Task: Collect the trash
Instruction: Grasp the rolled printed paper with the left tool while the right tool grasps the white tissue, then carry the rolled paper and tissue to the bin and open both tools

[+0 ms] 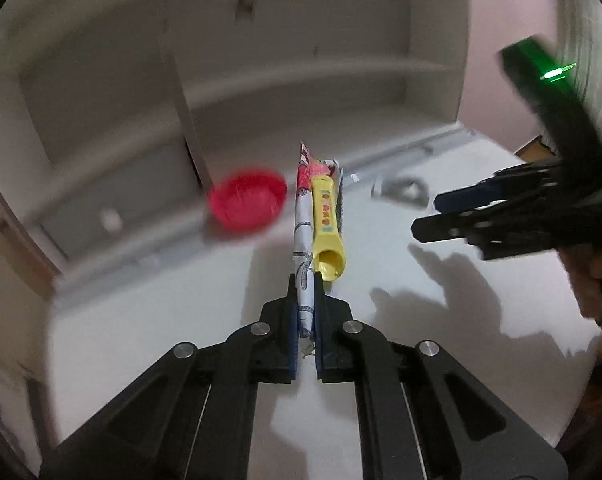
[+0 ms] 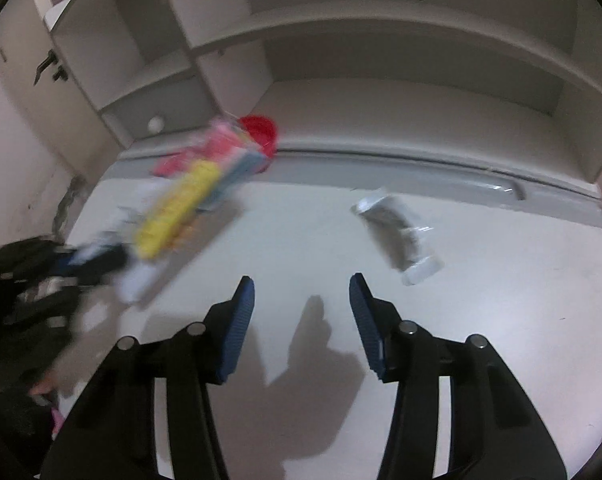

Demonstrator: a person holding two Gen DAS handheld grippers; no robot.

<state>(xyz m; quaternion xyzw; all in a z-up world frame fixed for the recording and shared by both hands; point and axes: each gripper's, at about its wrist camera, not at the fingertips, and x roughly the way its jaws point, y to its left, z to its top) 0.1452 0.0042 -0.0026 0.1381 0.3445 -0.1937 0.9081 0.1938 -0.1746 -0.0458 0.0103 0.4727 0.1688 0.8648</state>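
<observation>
The left gripper [image 1: 306,280] is clamped on the near end of a flattened white paper-and-plastic package [image 1: 304,240] printed with red and dark figures, with a yellow plastic toy tube [image 1: 328,232] carrying coloured dots fixed along its right side; the package sticks out forward from between the blue-padded fingers [image 1: 291,320], lifted over the pale grey desk top [image 1: 181,340]. Just past its far end on the left, a round red plastic bowl [image 1: 247,202] sits near the back edge of the desk, in front of the white shelving unit [image 1: 101,92] with its open compartments (the view is smeared, so finer detail is lost). From the right wrist camera the same package [image 2: 181,204] appears as a blurred pink, yellow and white streak at the left, held by the dark left gripper [image 2: 81,268], with the red bowl [image 2: 261,130] partly hidden behind its far end. The right gripper [image 2: 302,284] stands unclenched with nothing between its blue ribbed pads [image 2: 237,328], hovering over bare desk [image 2: 481,340] and casting a shadow there. Ahead of it and to the right, well apart from the package, a crumpled clear plastic wrapper with a grey middle and white ends [image 2: 397,234] lies flat on the desk, near the grey rail [image 2: 421,164] that runs along the foot of the shelves.
</observation>
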